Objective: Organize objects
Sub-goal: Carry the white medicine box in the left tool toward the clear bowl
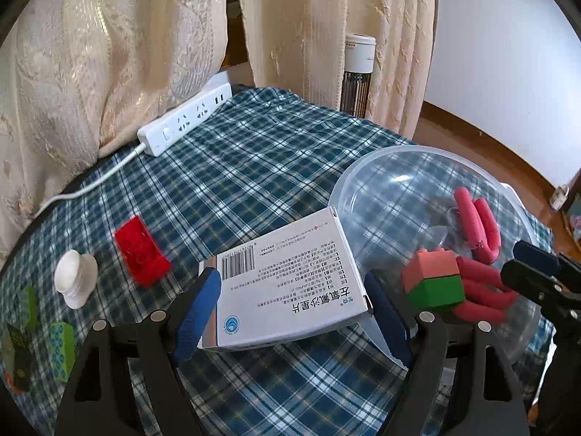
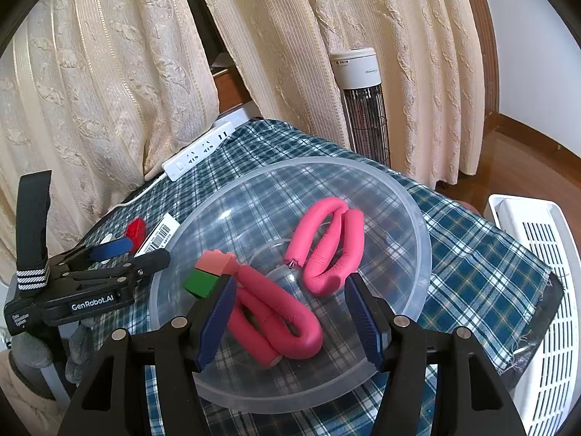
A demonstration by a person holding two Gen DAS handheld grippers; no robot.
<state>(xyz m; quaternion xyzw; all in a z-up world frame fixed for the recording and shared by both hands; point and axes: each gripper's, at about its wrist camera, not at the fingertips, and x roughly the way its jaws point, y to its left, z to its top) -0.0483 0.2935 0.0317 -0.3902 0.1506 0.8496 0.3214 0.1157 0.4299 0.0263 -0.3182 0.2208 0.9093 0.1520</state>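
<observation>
My left gripper is shut on a white medicine box with a barcode, holding it tilted just left of a clear plastic bowl. In the right wrist view the same gripper shows at the left with the box's barcode end. In the bowl lie two bent pink foam rollers and a pink-on-green block. My right gripper hovers open over the bowl's near side, with nothing between its pads. On the cloth lie a red block and a white knob.
A blue plaid cloth covers the table. A white power strip and its cord lie at the back left by cream curtains. A green patterned item sits at the near left. A tower heater and a white slatted basket stand beyond the table's right side.
</observation>
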